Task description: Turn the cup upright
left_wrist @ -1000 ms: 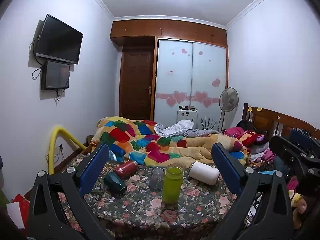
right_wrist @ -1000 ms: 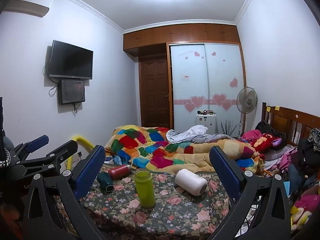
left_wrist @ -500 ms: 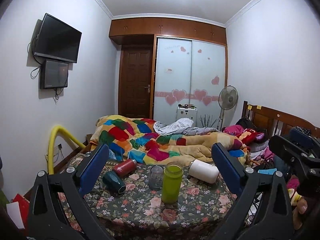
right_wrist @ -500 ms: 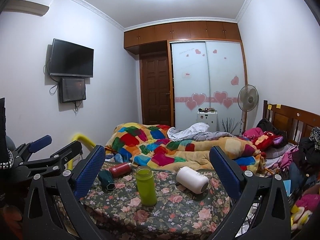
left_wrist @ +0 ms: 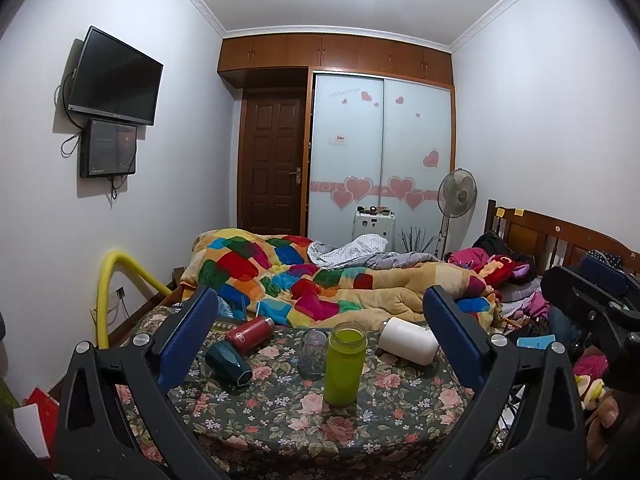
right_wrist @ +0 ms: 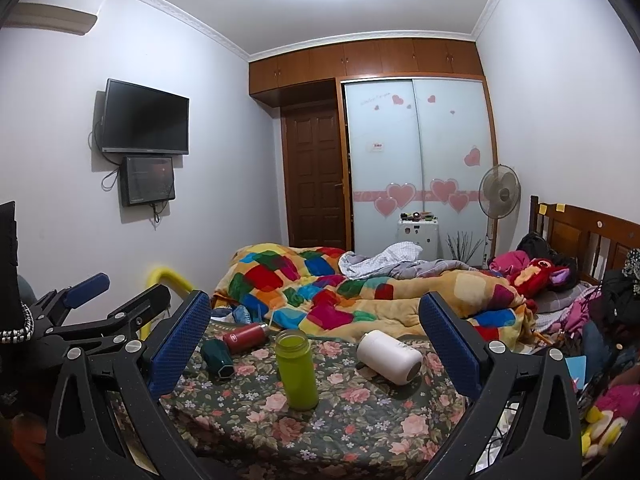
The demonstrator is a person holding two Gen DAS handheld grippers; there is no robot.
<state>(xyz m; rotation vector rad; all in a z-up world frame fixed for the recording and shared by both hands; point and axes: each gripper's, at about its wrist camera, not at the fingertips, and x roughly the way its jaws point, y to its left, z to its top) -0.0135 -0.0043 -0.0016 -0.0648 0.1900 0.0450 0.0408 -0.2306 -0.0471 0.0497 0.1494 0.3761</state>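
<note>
On the floral table (left_wrist: pixel 384 420) a white cup (left_wrist: pixel 408 339) lies on its side at the right, also in the right wrist view (right_wrist: pixel 390 356). A dark green cup (left_wrist: pixel 229 362) and a red bottle (left_wrist: pixel 250 328) lie on their sides at the left. A lime green bottle (left_wrist: pixel 344 364) and a clear glass jar (left_wrist: pixel 313 351) stand upright in the middle. My left gripper (left_wrist: pixel 320 344) is open and empty, short of the table. My right gripper (right_wrist: pixel 316 344) is open and empty too, held back from the table (right_wrist: pixel 340 420).
A bed with a patchwork quilt (left_wrist: pixel 320 280) lies right behind the table. A yellow tube (left_wrist: pixel 108 280) arches at the left wall. Clothes and toys (right_wrist: pixel 600 320) pile up at the right. The left gripper's frame (right_wrist: pixel 80 312) shows at the left in the right wrist view.
Both views have tilted slightly upward, so the table and cups sit a little lower in frame. Nothing on the table has moved. Both grippers stay open.
</note>
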